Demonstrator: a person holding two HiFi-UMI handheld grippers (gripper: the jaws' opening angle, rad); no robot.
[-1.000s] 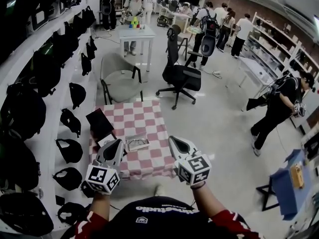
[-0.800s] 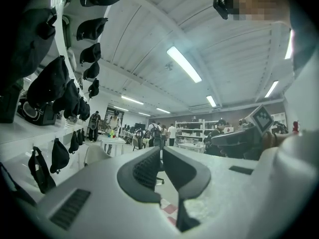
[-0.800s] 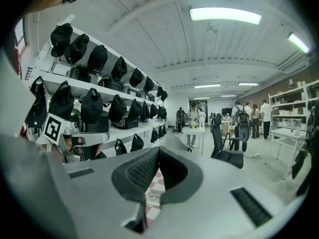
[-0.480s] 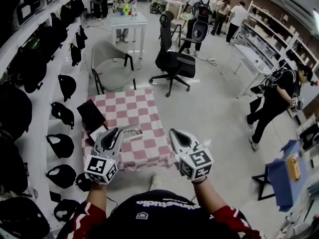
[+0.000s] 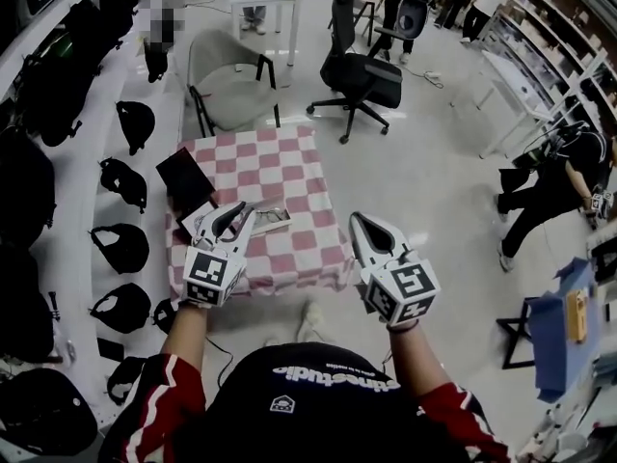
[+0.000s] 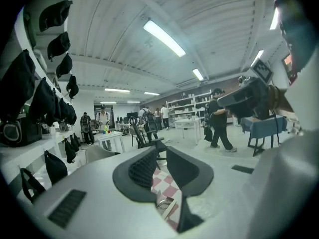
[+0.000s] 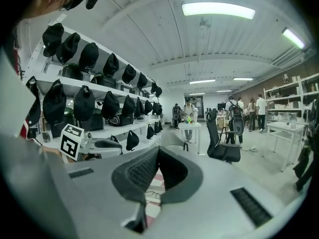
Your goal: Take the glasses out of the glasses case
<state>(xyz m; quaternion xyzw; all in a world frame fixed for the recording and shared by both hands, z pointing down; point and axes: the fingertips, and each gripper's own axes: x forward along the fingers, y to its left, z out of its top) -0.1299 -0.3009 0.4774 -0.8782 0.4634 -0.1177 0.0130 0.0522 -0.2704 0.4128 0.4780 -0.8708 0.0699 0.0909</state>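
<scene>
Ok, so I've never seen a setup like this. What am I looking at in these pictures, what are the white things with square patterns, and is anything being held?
A person holds a two-jaw gripper in each hand, and the patterned cubes are part of those grippers. One picture comes from a camera on the person's head, looking down. The other two come from cameras riding on the grippers, looking along their jaws. The left gripper has its jaws slightly apart and the right gripper has them together. Neither holds anything. Ahead is a small table with a checked cloth. On it lies the open glasses case with the glasses inside, and a dark flat item sits at its left edge.
</scene>
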